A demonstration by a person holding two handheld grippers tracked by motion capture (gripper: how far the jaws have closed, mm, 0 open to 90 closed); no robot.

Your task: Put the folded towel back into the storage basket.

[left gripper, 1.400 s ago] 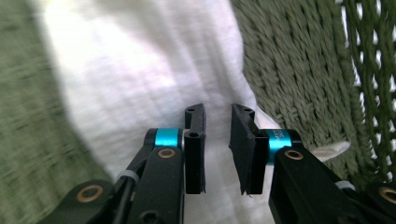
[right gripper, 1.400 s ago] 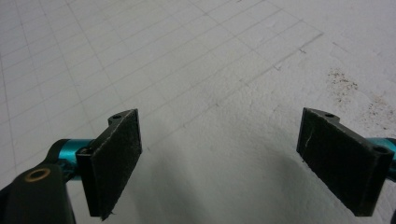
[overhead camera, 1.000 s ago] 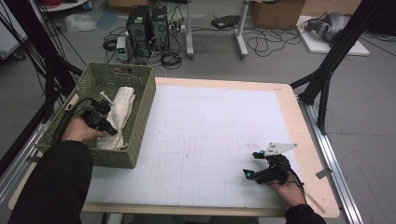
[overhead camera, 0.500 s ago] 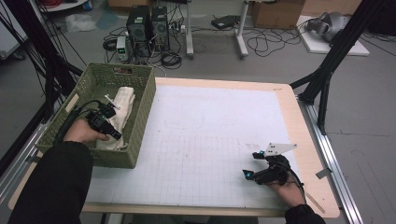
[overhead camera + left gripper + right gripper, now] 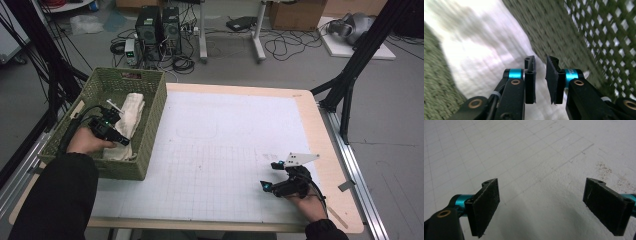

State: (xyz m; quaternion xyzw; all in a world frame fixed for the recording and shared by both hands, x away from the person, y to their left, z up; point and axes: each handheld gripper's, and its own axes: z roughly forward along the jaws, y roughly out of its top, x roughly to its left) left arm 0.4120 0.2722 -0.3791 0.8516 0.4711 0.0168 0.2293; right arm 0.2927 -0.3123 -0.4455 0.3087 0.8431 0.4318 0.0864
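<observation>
While left gripper (image 5: 540,67) fingers just parted over white cloth (image 5: 131,114) in basket (image 5: 152,107), right gripper (image 5: 541,205) fingers wide apart, unmoved.

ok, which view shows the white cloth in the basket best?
High view: the whole cloth lies inside the green basket, with the left tongs over it. The left gripper view has it close but blurred and cropped. The right gripper view looks at the white table mat.
</observation>
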